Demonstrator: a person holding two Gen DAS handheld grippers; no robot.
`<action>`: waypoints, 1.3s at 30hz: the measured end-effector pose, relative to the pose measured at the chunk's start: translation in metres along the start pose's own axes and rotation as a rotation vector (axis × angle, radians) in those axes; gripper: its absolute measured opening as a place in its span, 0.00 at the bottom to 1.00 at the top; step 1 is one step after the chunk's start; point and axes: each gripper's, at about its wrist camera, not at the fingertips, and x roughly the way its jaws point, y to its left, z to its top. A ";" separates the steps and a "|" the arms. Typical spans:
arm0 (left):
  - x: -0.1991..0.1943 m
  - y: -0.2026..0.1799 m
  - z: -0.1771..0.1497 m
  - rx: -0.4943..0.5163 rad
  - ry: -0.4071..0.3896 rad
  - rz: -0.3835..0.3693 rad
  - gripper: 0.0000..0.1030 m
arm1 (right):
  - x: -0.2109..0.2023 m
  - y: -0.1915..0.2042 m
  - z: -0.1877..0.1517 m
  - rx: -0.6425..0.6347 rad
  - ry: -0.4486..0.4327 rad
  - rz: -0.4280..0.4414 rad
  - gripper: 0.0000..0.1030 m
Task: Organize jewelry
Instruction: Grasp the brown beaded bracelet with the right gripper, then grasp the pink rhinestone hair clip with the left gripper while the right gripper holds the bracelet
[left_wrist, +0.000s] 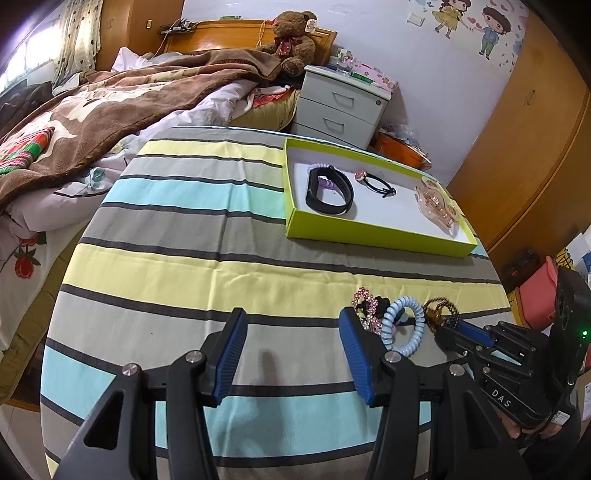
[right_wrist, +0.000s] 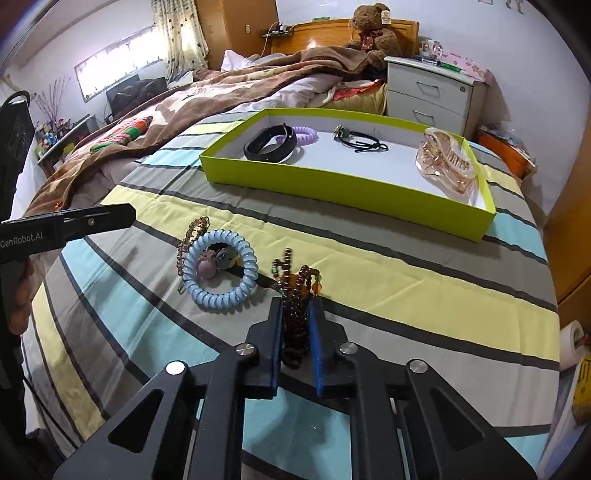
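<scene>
My right gripper (right_wrist: 297, 306) is shut on a brown bead bracelet (right_wrist: 295, 280) that rests on the striped cloth (right_wrist: 406, 295). In the left wrist view it (left_wrist: 452, 326) grips the same beads (left_wrist: 439, 308) from the right. Left of the beads lies a light-blue coil hair tie (right_wrist: 218, 301) around small ornamented ties (right_wrist: 212, 264), with a rhinestone clip (left_wrist: 364, 299) beside it. My left gripper (left_wrist: 293, 317) hangs open over bare cloth, left of this pile. The green box (right_wrist: 332, 188) holds a black wristband (right_wrist: 269, 146), purple coil (right_wrist: 304, 133), black hair tie (right_wrist: 358, 142) and clear claw clip (right_wrist: 447, 158).
The cloth-covered table (left_wrist: 166, 258) drops off at its left and near edges. A bed with a brown blanket (left_wrist: 110, 110) lies to the left, with a teddy bear (left_wrist: 293, 40) at its head. A white nightstand (left_wrist: 343, 107) stands behind the box, a wooden wardrobe (left_wrist: 524, 147) to the right.
</scene>
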 end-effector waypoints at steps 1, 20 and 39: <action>0.000 -0.001 0.000 0.004 0.002 0.001 0.52 | -0.002 -0.002 -0.001 0.005 -0.005 -0.006 0.12; 0.035 -0.037 -0.002 0.036 0.081 -0.044 0.52 | -0.029 -0.027 -0.013 0.107 -0.078 -0.029 0.11; 0.045 -0.043 -0.005 0.125 0.074 0.127 0.51 | -0.032 -0.023 -0.011 0.095 -0.093 -0.036 0.11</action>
